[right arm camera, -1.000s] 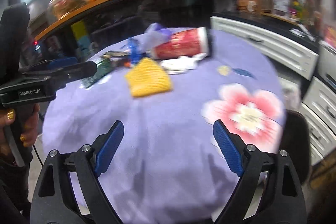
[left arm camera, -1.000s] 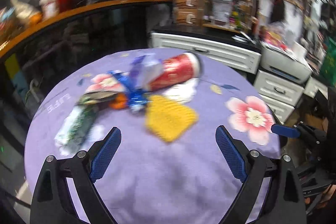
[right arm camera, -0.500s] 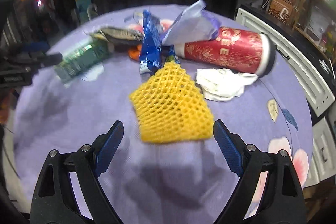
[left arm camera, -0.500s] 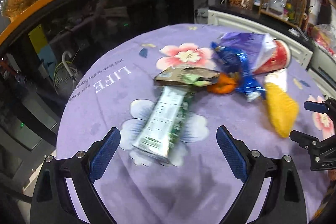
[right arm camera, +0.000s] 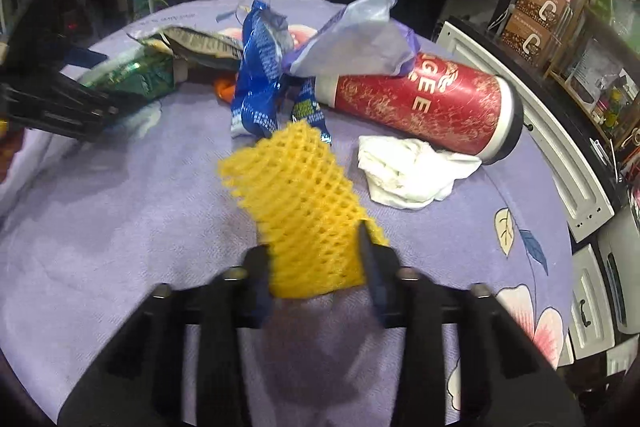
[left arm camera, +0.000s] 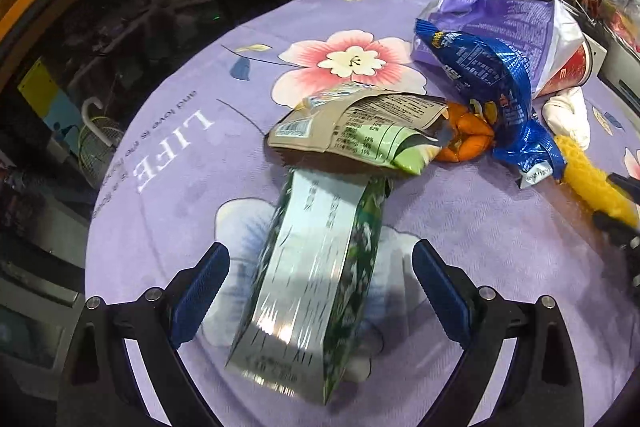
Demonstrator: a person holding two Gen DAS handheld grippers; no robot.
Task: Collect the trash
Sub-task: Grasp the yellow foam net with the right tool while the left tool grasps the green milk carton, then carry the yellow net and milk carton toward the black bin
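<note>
On the purple flowered table (right arm camera: 120, 227): litter under both claws.
We note a yellow foam net (right arm camera: 304, 203) lying near a white tissue (right arm camera: 404, 175) and a toppled red cup (right arm camera: 420, 103). The right claw (right arm camera: 316, 267) is closing, its pads pressing the net's near end, angled down. The left claw (left arm camera: 320, 283) stands wide, pointing downward, astride a green-and-silver wrapper (left arm camera: 308, 291) without touching it; a blue wrapper (left arm camera: 496, 95) lies beyond.
</note>
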